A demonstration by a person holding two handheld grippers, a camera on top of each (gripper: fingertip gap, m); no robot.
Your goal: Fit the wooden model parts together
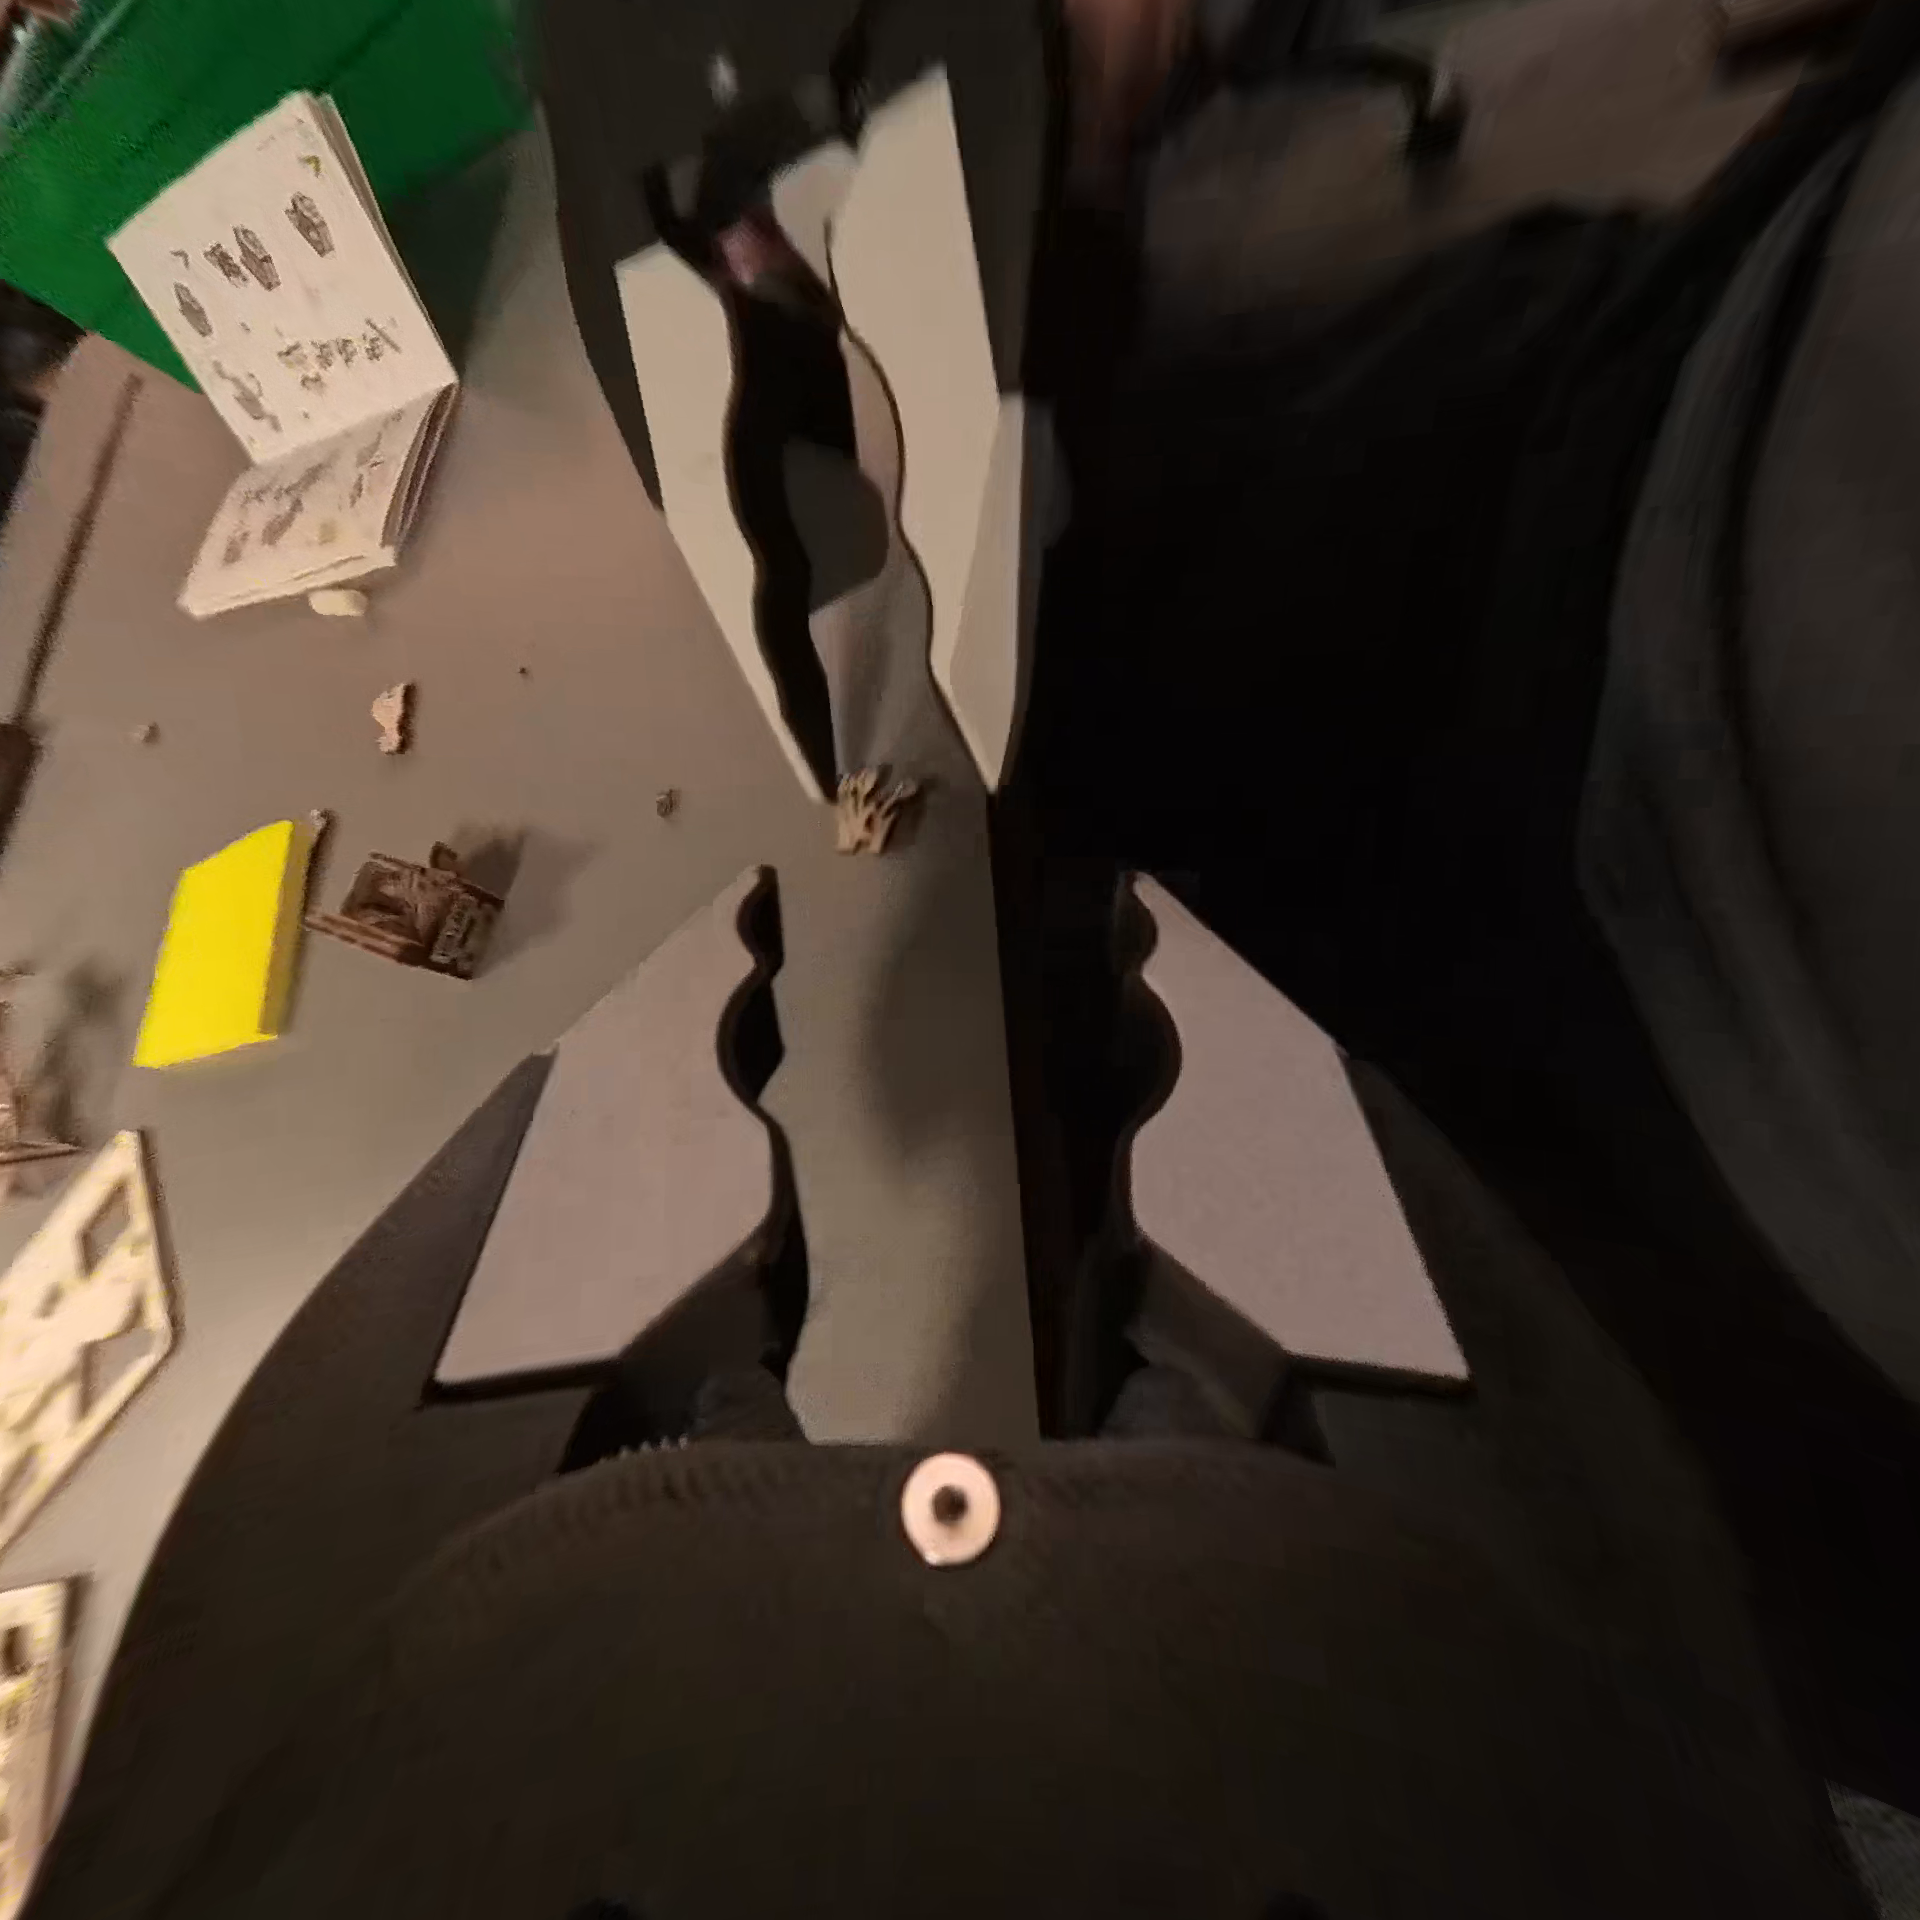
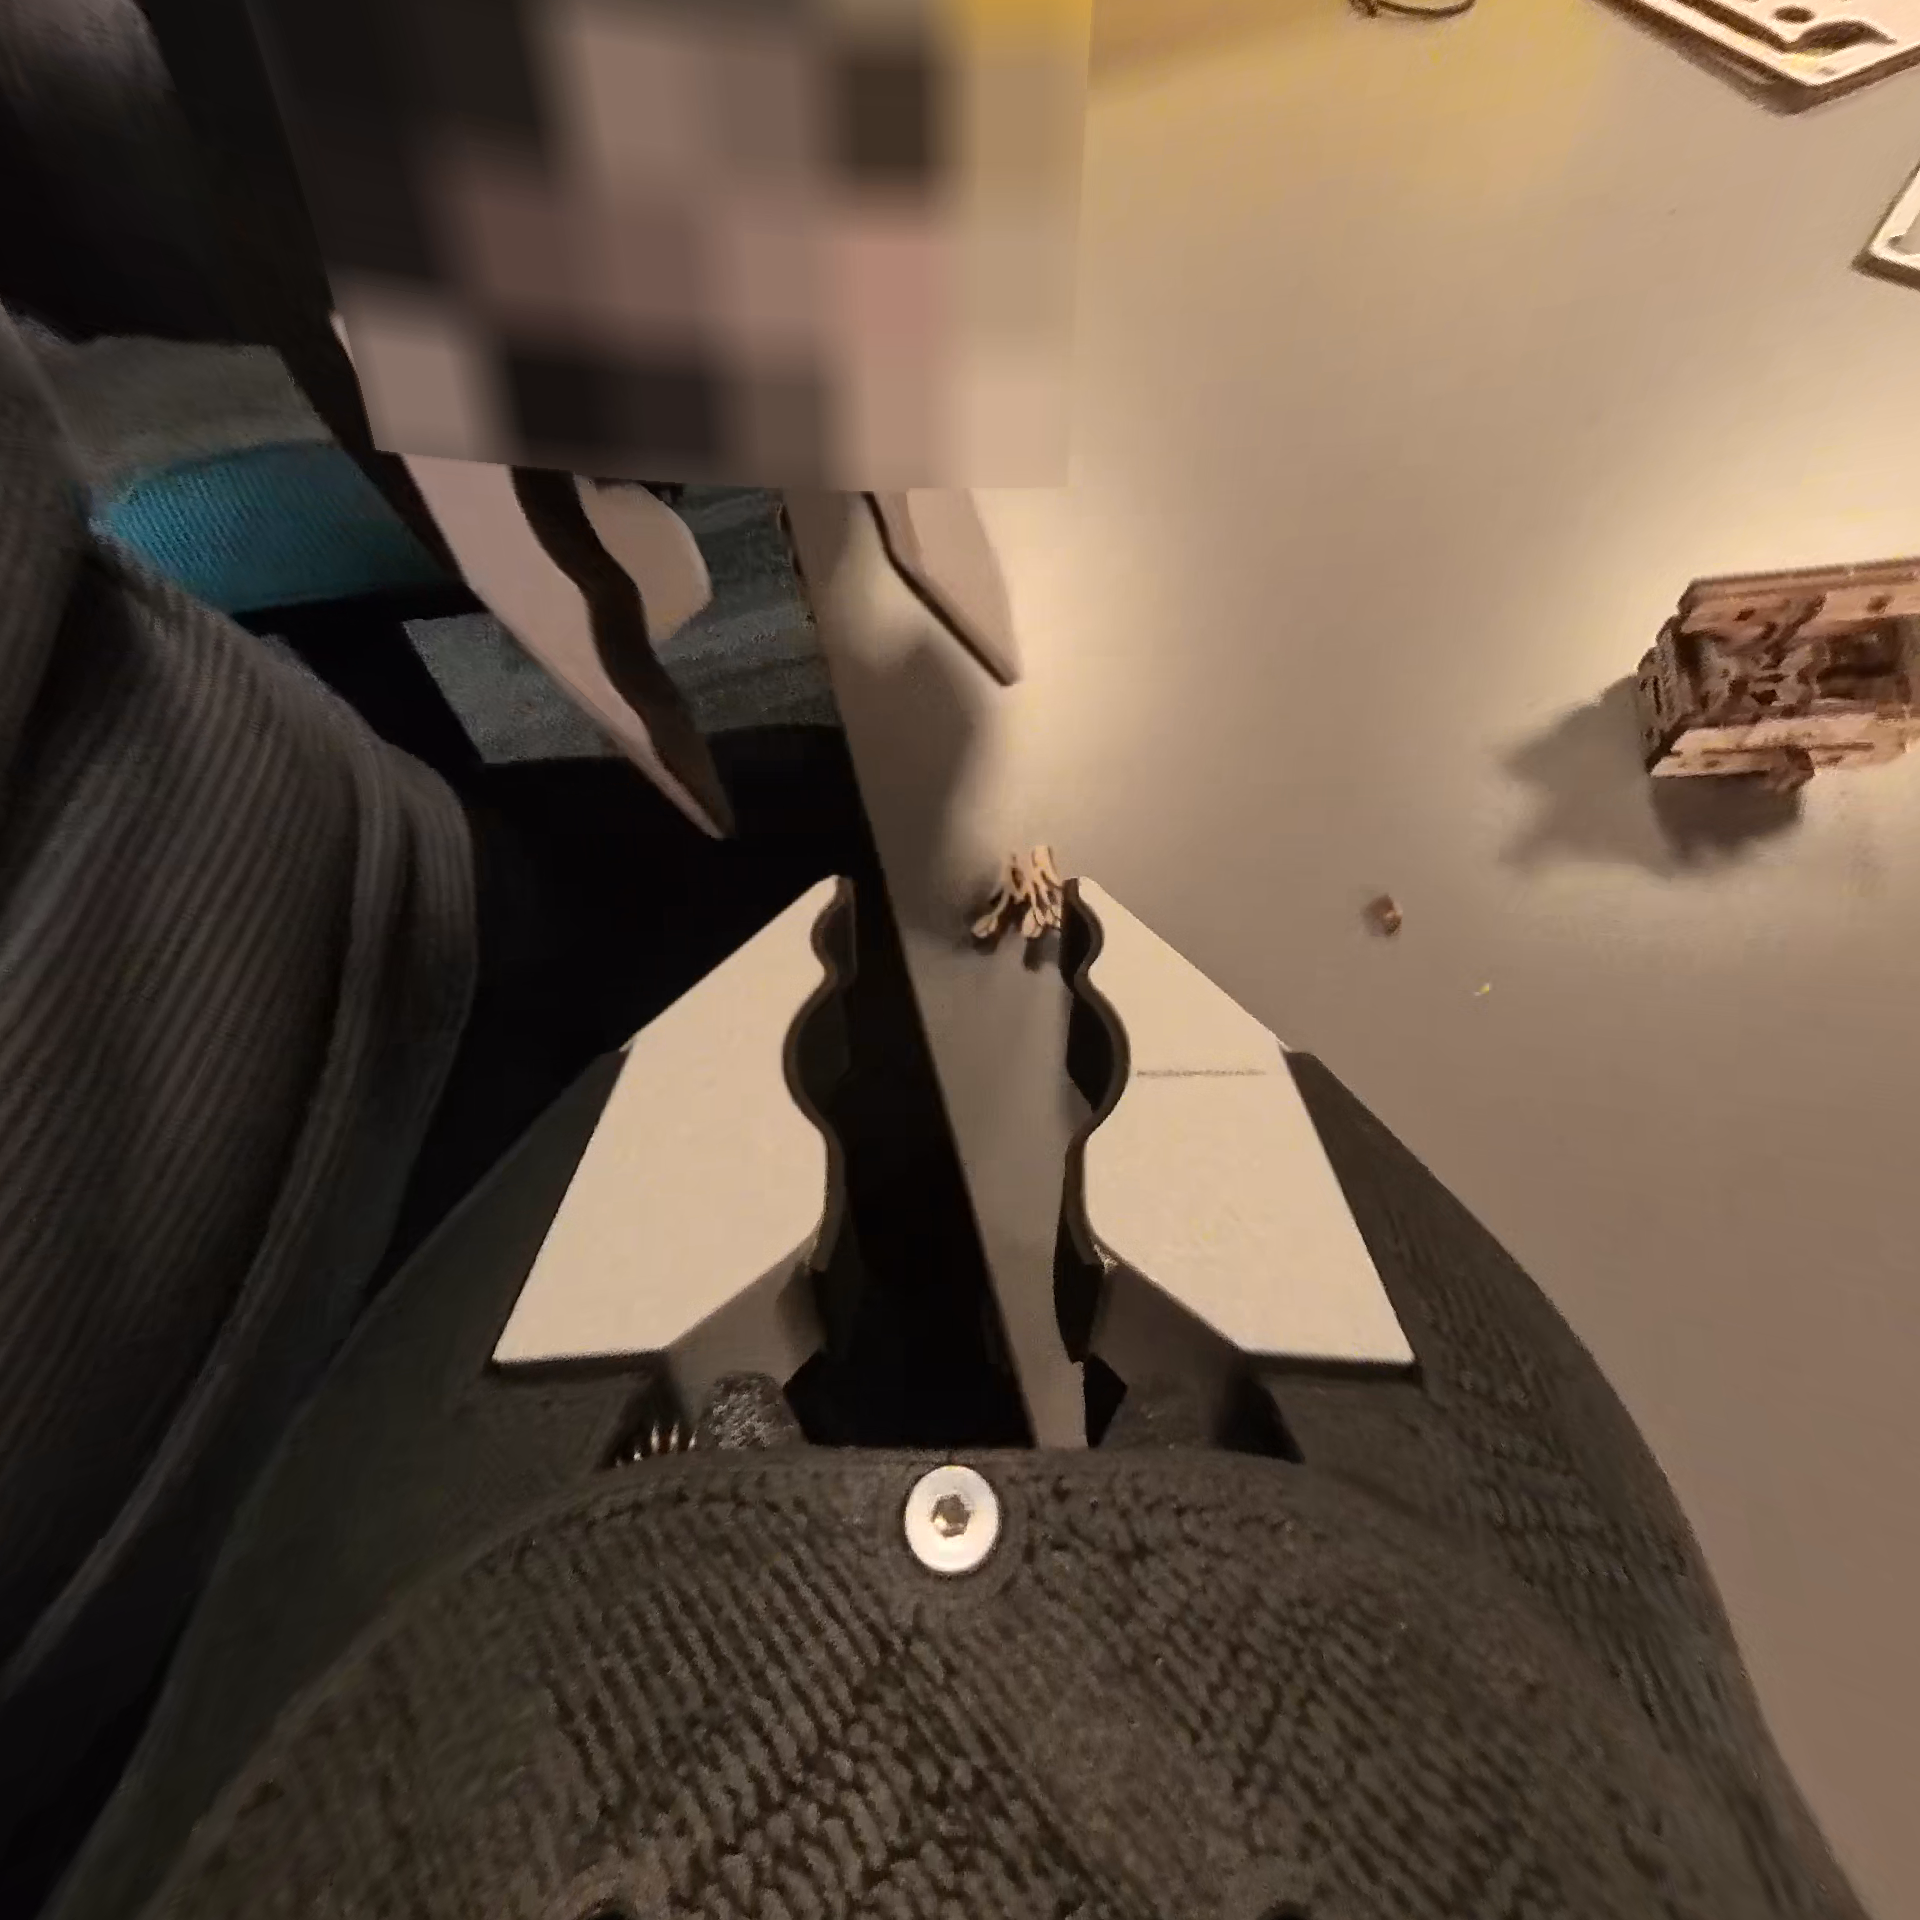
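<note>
**A:** How are you holding your grippers?

**B:** My left gripper points along the edge of the grey table, fingers spread wide with nothing between them; one fingertip is over the tabletop, the other past the edge, over the dark drop. My right gripper comes in from the opposite side, so the two face each other tip to tip, close but not touching. Its fingers are spread too, and empty.

**B:** In the left wrist view, one fingertip of the right gripper sits just beside the small wooden piece. In the right wrist view that same piece lies just beyond my right fingertip; whether they touch, I cannot tell.

**A:** Where are the task's things?

**B:** The small pale wooden piece, with its branching cutout shape, lies flat near the table edge, between the two sets of fingertips. The partly built dark wooden model stands farther in on the table, next to a yellow block. Cut-out wooden sheets lie near that side.

**A:** Any writing or labels?

**B:** An open instruction booklet stands propped before a green box; its pages show small printed diagrams, too blurred to make out.
</note>
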